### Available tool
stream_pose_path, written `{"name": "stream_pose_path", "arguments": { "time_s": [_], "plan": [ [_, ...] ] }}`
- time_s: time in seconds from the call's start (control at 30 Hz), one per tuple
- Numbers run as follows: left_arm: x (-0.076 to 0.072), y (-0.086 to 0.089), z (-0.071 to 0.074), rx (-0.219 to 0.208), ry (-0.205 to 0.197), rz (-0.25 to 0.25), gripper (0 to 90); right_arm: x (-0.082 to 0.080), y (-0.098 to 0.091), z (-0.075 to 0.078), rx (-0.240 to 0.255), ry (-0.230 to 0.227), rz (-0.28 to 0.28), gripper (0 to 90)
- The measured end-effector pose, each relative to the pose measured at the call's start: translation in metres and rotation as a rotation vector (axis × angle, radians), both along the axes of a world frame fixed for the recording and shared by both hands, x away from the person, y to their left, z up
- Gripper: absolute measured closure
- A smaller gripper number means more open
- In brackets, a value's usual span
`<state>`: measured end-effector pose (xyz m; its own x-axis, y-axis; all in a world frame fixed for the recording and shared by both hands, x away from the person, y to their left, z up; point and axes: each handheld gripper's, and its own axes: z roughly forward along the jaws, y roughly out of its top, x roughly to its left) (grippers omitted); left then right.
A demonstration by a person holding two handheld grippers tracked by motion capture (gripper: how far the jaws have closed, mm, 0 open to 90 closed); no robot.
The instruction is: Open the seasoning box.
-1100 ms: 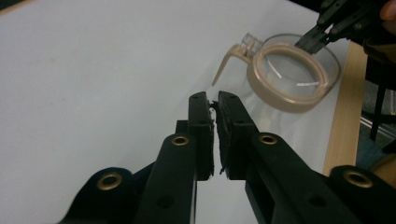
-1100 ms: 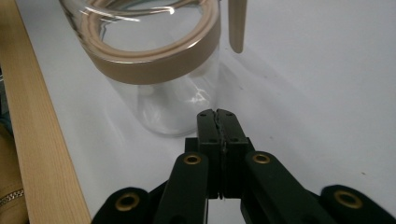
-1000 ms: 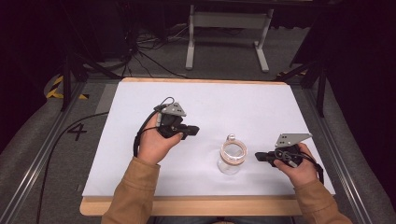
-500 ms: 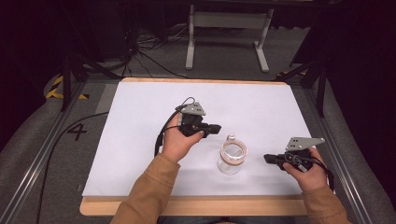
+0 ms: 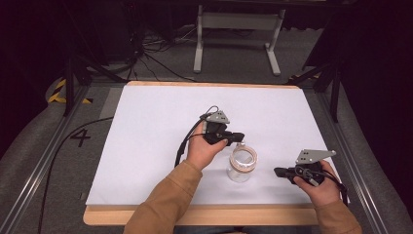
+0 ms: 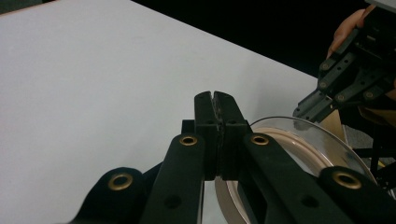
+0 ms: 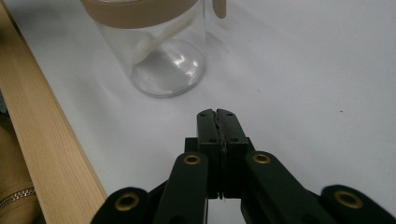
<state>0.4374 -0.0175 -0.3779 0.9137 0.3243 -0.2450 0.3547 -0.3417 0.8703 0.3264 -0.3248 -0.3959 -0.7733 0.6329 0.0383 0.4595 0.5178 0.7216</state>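
- The left fingers [image 6: 215,105] are pressed flat together with nothing between them; they hang just over the near rim of the jar [image 5: 242,163], which stands upright on the white counter [image 5: 146,146], toward its front edge, between the two hands.
- Closed like this, those fingers cannot take the rim or the lid [image 6: 299,144]. If they drop without spreading first, they would likely strike the clear lid and press on one side of it only, which could tilt the jar or skid it across the smooth sheet.
- The tan band [image 7: 140,11] under the lid looks like a seal. I judge that a push from above may only seat it harder, and a sideways push may drag the whole jar instead.
- The glass looks empty and light, so it probably has little weight to hold it down; an off-centre touch near the top seems the likeliest cause of a topple.
- The jar stands not far from the wooden front edge [image 7: 42,140] of the counter, so a shove toward the person could send it that way.
- The right fingers [image 7: 217,121] are also fully closed on nothing, low over the counter and pointing at the base of the jar, near it but apart. They brace nothing, so the jar is unsupported on that side.
- If both hands close in together, the two tools could knock each other around the jar.
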Motion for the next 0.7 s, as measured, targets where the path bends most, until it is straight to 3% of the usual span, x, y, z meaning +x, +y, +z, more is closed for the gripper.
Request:
{"name": "stream_pose_path", "arguments": {
  "time_s": [0.43,0.7],
  "plan": [
    [0.001,-0.002,-0.001,-0.002,0.003,-0.006,88.7,-0.002,0.016,-0.002,0.002,-0.003,0.045,90.0],
    [0.002,-0.001,-0.001,0.005,0.009,-0.012,88.0,-0.004,0.023,0.002,0.041,-0.016,0.066,90.0]
  ]
}}
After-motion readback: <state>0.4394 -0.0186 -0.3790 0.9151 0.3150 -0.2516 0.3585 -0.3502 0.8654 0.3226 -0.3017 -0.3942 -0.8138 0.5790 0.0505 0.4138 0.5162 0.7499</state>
